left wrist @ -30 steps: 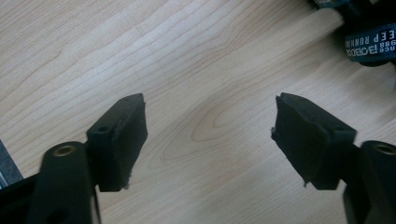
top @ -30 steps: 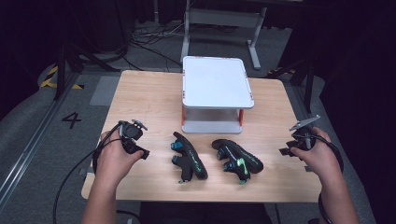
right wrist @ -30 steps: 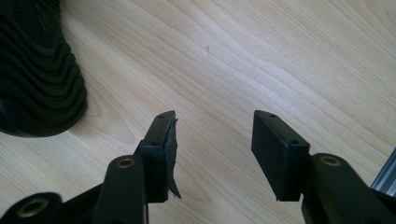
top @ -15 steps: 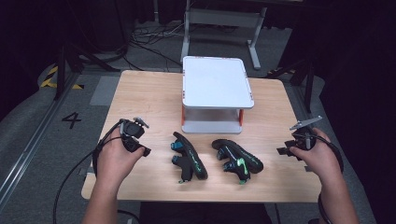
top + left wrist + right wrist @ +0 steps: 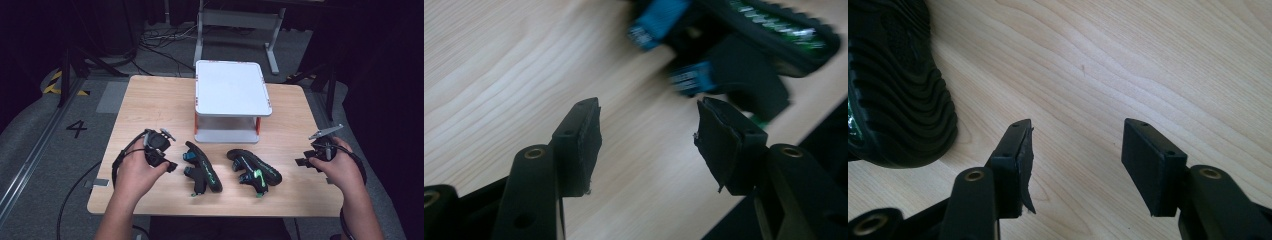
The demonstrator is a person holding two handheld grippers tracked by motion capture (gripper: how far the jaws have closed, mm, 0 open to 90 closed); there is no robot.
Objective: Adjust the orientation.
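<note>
Two black shoes lie on their sides near the front edge of the wooden table [image 5: 150,100], soles showing green. The left shoe [image 5: 202,172] lies just right of the left gripper [image 5: 167,165]; the right shoe [image 5: 255,172] lies well left of the right gripper [image 5: 302,161]. Behind the shoes stands a white two-level rack [image 5: 232,92] on orange posts.

Left gripper: held low over the table, jaws pointing toward the left shoe. Its jaws have just been closing, then settled; they stand apart with bare wood between them, nothing gripped. In the left gripper view the left shoe [image 5: 744,60] sits just beyond the tips, up and to the right, blurred, with blue tabs and a green-ridged sole; not touching the pads.

Right gripper: at the table's right side, jaws pointing left toward the right shoe. Jaws apart, bare wood between, nothing gripped. In the right gripper view the right shoe's ribbed sole [image 5: 898,95] lies off to the left of the left jaw, near but apart.
</note>
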